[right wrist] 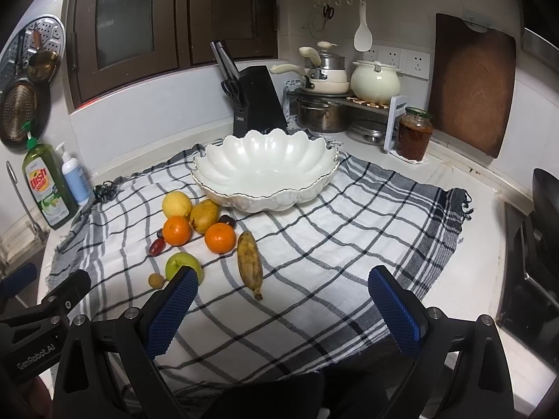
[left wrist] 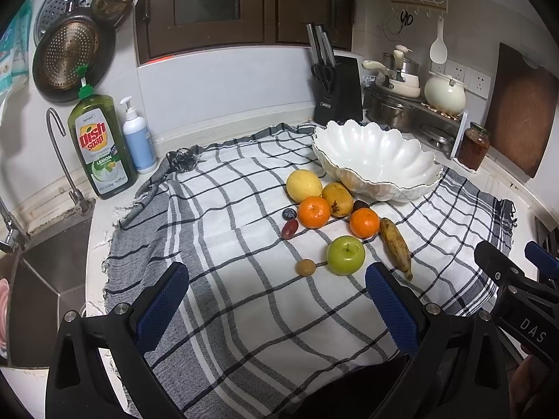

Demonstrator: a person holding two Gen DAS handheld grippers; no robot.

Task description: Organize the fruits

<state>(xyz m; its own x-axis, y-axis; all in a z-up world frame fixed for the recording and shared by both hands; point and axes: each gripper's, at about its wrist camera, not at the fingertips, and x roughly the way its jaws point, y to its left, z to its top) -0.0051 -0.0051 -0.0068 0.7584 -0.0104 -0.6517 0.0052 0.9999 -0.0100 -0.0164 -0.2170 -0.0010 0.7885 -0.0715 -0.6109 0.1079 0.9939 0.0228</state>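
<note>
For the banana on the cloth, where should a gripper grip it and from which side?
Probably mid-body of the banana, from above, fingers across its narrow width. It lies flat on the checked cloth, stem toward the camera, apart from the other fruit; the open right gripper is closest.

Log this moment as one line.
left hand-held gripper: open, empty | right hand-held gripper: open, empty | bowl: empty | fruits: on cloth

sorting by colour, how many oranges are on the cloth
2. One orange lies just in front of the lemon; the other orange sits between the mango and the banana. None looks hidden.
</note>
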